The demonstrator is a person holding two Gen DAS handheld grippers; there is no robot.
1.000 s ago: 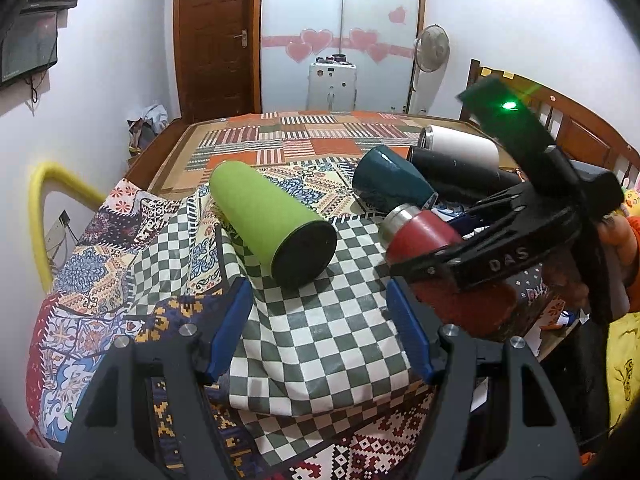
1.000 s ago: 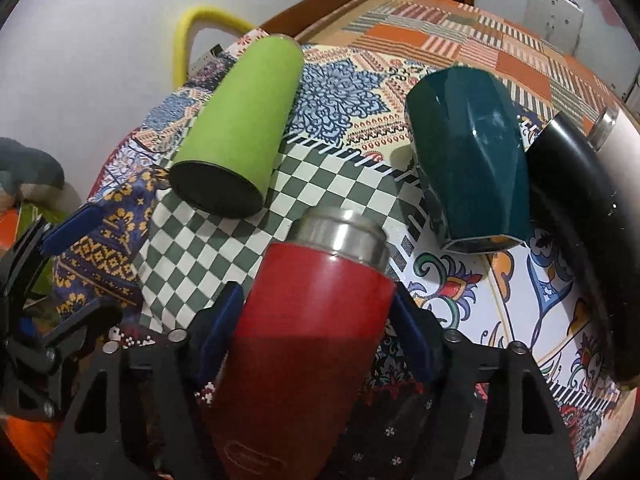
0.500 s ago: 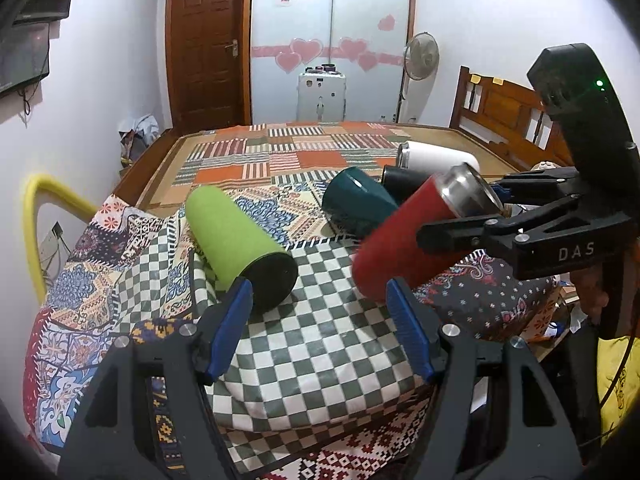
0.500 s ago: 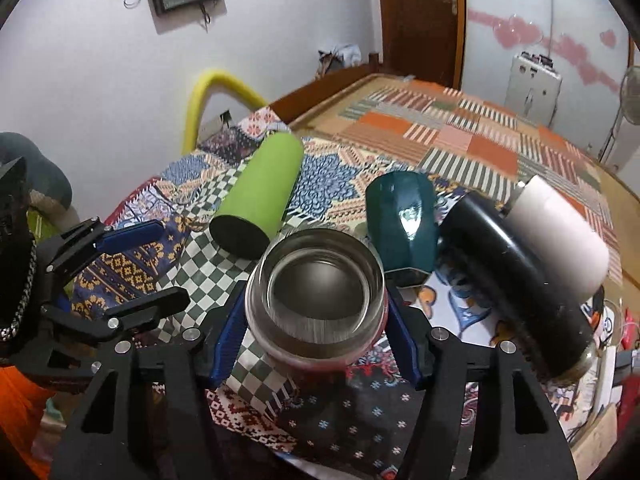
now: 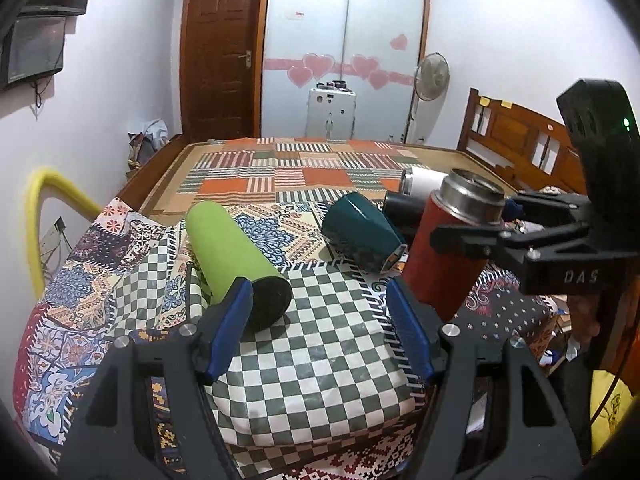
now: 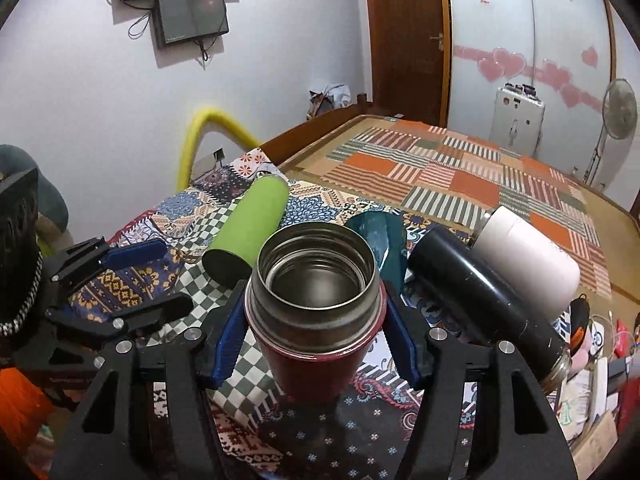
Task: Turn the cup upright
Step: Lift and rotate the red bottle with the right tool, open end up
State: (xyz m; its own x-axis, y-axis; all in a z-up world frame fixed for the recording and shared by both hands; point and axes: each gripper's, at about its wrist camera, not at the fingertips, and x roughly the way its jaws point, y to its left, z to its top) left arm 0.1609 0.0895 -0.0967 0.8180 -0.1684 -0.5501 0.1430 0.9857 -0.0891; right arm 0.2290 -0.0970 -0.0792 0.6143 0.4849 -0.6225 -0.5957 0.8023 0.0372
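The right gripper point(image 6: 316, 344) is clenched around the red steel-rimmed flask cup point(image 6: 316, 308), its blue pads pressing the body just below the metal collar. The cup stands nearly upright, mouth up, tilted slightly, its base on or just above the patterned bed cover point(image 6: 360, 432). From the left wrist view it sits at two o'clock. The left gripper point(image 5: 320, 328) hangs released, with the lime green cylindrical tumbler point(image 5: 236, 256) lying at eleven o'clock.
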